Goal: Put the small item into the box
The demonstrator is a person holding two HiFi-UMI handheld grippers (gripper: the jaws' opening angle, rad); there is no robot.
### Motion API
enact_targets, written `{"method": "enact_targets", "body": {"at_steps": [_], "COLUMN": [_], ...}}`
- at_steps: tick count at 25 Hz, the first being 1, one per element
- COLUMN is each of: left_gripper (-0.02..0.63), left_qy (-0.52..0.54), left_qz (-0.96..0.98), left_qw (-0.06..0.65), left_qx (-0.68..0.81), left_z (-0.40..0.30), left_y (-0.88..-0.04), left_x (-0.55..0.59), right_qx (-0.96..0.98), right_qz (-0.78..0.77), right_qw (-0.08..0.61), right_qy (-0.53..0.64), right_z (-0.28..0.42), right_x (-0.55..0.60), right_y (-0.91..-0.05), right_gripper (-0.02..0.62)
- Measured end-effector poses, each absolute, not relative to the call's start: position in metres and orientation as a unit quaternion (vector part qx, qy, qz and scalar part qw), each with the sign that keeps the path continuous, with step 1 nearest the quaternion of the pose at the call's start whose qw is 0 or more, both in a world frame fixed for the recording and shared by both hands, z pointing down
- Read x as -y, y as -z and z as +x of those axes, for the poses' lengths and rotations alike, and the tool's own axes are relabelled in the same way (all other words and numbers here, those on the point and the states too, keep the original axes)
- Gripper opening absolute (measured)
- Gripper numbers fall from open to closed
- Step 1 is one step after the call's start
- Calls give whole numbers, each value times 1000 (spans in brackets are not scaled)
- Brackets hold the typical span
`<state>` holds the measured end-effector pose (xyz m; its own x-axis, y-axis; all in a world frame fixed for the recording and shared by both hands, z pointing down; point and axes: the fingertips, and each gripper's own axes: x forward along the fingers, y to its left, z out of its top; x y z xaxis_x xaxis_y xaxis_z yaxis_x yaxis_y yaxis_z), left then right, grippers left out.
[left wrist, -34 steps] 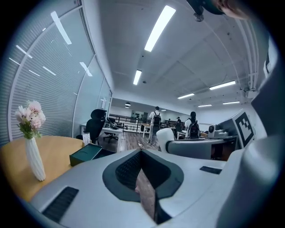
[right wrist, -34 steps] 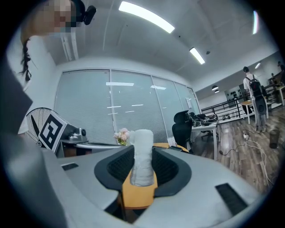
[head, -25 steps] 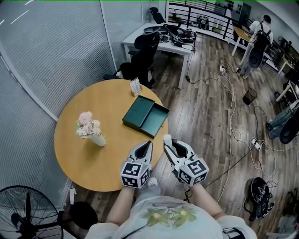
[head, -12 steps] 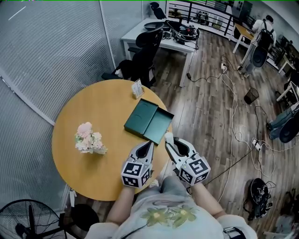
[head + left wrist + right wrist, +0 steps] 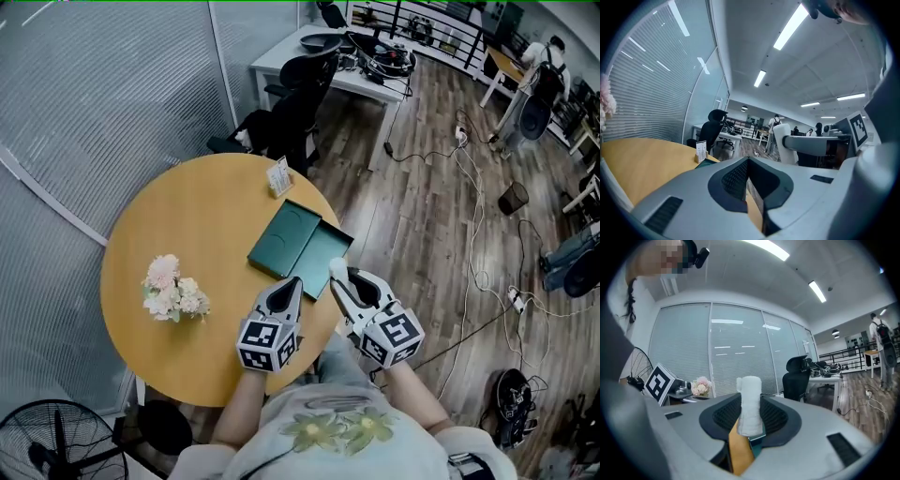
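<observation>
- Since the earlier frame both grippers have come forward from beyond the table's rim to it, and the green box (image 5: 298, 246) now lies just ahead of their tips
- A black floor fan (image 5: 47, 442) stands at the lower left corner of the head view, off the table
- A bunch of pale pink flowers (image 5: 172, 290) sits on the left part of the round table (image 5: 197, 211), well apart from the box
- A small card stand (image 5: 278, 176) is upright near the table's far rim, just beyond the box
- The green box lies open on the right side of the table, its two shallow halves side by side, with nothing seen inside them
- The left gripper (image 5: 292, 286) hovers over the near rim, its fingers pressed together and empty, its tips just beside the box's near corner
- The right gripper (image 5: 337, 278) is level with it, its fingers pinching a small white roll (image 5: 750, 401) that stands up between the pads; the roll is at the box's near right edge and not in the box
- Past the table are a black office chair (image 5: 292, 98) and a white desk (image 5: 361, 82); a person (image 5: 541, 80) stands far off at the upper right
</observation>
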<state>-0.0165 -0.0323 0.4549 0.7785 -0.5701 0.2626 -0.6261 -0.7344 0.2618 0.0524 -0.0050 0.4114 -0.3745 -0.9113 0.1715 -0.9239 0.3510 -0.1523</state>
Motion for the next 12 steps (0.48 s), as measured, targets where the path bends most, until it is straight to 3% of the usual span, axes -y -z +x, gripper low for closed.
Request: {"method": "enact_targets", "body": {"at_steps": [12], "left_gripper": [0], "left_qy": [-88], "left_qz": [919], "left_qw": [167], "left_qx": [345], "left_z": [15], "left_y": [-454], "left_x": [81], "right_qx": [831], "right_qz": [550], "right_qw": [24], "right_qy": [-85], "right_z": [102], "right_x": [70], "right_y": [-389], "right_gripper": [133]}}
